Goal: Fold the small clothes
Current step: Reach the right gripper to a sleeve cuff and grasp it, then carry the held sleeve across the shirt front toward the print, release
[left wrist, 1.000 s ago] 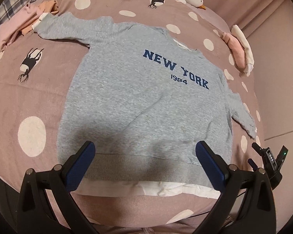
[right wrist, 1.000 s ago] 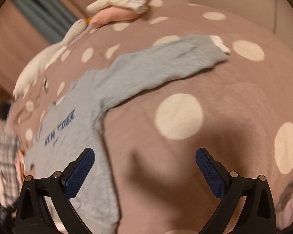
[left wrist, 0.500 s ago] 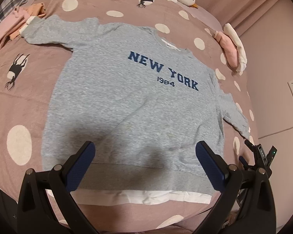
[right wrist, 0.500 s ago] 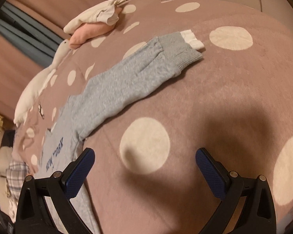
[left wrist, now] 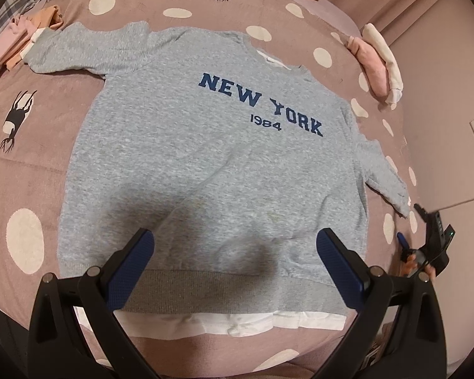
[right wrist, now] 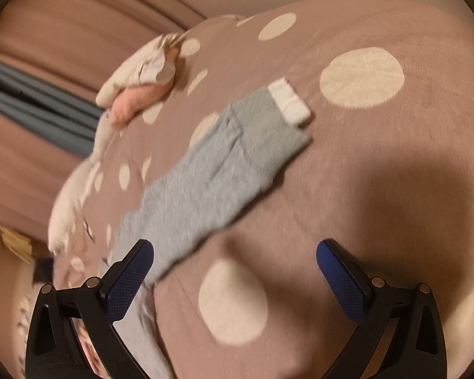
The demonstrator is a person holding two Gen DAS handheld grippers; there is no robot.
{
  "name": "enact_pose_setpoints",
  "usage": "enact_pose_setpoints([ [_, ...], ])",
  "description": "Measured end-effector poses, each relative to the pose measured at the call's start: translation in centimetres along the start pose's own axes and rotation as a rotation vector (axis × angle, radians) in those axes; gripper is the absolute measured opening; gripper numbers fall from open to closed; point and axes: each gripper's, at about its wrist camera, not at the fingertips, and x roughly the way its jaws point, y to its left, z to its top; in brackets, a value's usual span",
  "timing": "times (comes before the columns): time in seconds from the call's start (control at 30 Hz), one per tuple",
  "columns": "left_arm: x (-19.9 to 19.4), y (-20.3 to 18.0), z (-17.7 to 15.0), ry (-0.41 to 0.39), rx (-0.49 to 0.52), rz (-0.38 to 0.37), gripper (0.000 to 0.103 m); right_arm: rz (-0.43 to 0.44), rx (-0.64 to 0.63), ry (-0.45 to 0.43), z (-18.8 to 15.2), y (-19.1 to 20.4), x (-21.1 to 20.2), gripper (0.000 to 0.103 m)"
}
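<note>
Nearby, pink clothes (left wrist: 374,63), sweatshirt (left wrist: 211,158) unobstructed

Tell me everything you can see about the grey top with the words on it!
The grey knitted-looking sweatshirt lies flat, front up, on the pinkish-brown blanket with cream dots. Dark blue letters spell NEW YORK, with 1984 beneath. It has a ribbed hem with white fabric peeking out below, and white shows at the neck too. Both sleeves spread outward; the right sleeve ends in a white cuff. Neither open tool touches it.
</note>
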Motion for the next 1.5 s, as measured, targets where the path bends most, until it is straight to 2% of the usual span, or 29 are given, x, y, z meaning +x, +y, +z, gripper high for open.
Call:
enact_pose_setpoints([
  [0.27, 0.3, -0.2, 0.2, 0.011, 0.01, 0.025, 0.103, 0.054, 0.044, -0.04, 2.6, 0.7, 1.9, 0.102],
  [0.33, 0.4, -0.1, 0.3, 0.013, 0.008, 0.028, 0.103, 0.051, 0.043, -0.039, 3.0, 0.8, 2.4, 0.092],
  [0.4, 0.4, 0.1, 0.3, 0.013, 0.005, 0.03, 0.103, 0.016, 0.045, -0.023, 3.6, 0.6, 3.2, 0.063],
  [0.53, 0.5, 0.3, 0.2, 0.018, -0.002, 0.034, 0.103, 0.003, 0.056, -0.018, 4.2, 0.1, 3.4, 0.041],
  [0.6, 0.5, 0.5, 0.2, 0.021, -0.005, 0.033, 0.103, -0.031, 0.038, -0.009, 4.3, 0.3, 3.4, 0.02],
  [0.67, 0.5, 0.6, 0.0, 0.025, -0.007, 0.032, 0.103, -0.048, 0.011, 0.001, 4.3, 0.7, 3.3, 0.018],
  [0.8, 0.5, 0.8, -0.2, 0.031, -0.01, 0.024, 0.103, -0.089, -0.135, -0.032, 4.3, 3.9, 2.0, 0.017],
  [0.97, 0.1, 1.1, -0.6, 0.025, -0.017, 0.011, 0.103, -0.113, -0.389, -0.064, 3.3, 10.9, 0.9, 0.017],
  [1.1, -0.3, 1.7, -0.8, 0.019, -0.027, 0.006, 0.103, -0.127, -0.6, -0.086, 1.2, 17.0, 1.7, 0.017],
  [1.17, -0.5, 2.3, -1.0, 0.015, -0.038, 0.006, 0.103, -0.119, -0.711, -0.079, -0.5, 20.4, 2.7, 0.017],
  [1.3, -1.0, 3.5, -1.2, 0.002, -0.066, 0.005, 0.103, -0.157, -0.936, -0.074, -4.7, 26.5, 5.7, 0.017],
  [1.4, -1.1, 4.8, -1.3, 0.005, -0.096, 0.01, 0.103, -0.184, -1.138, -0.038, -9.6, 29.2, 8.9, 0.017],
  [1.5, -1.1, 6.0, -1.2, 0.009, -0.128, 0.015, 0.103, -0.223, -1.302, 0.015, -14.8, 30.4, 12.1, 0.017],
])
